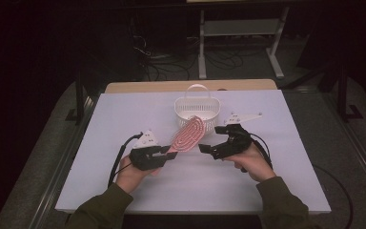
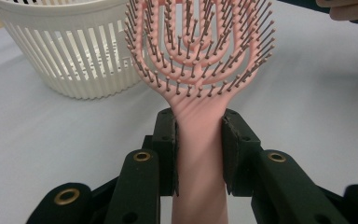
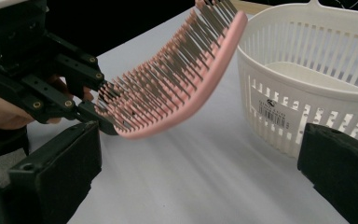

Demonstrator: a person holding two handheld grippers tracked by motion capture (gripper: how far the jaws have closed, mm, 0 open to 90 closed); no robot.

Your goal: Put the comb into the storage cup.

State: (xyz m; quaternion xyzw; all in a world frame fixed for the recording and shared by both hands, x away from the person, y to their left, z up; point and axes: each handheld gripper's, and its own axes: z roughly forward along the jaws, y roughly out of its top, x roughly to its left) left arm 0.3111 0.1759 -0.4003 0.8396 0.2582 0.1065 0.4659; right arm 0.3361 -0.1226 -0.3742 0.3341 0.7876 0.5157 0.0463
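Note:
A pink vented hairbrush (image 1: 188, 134) with dark bristles is held off the table by its handle. My left gripper (image 1: 170, 151) is shut on that handle; in the left gripper view both pads press the pink handle (image 2: 200, 154) and the brush head (image 2: 200, 42) rises ahead. The head tilts up toward a white slotted basket (image 1: 196, 109). My right gripper (image 1: 204, 149) stands open just right of the brush, with nothing between its jaws. In the right gripper view the brush (image 3: 177, 79) hangs ahead at the left and the basket (image 3: 307, 79) sits at the right.
The basket (image 2: 70, 56) stands on a pale table (image 1: 124, 119) near the far middle and has a handle. A wooden board edge (image 1: 190, 86) lies behind the table. A white metal frame (image 1: 240, 33) and cables are on the floor beyond.

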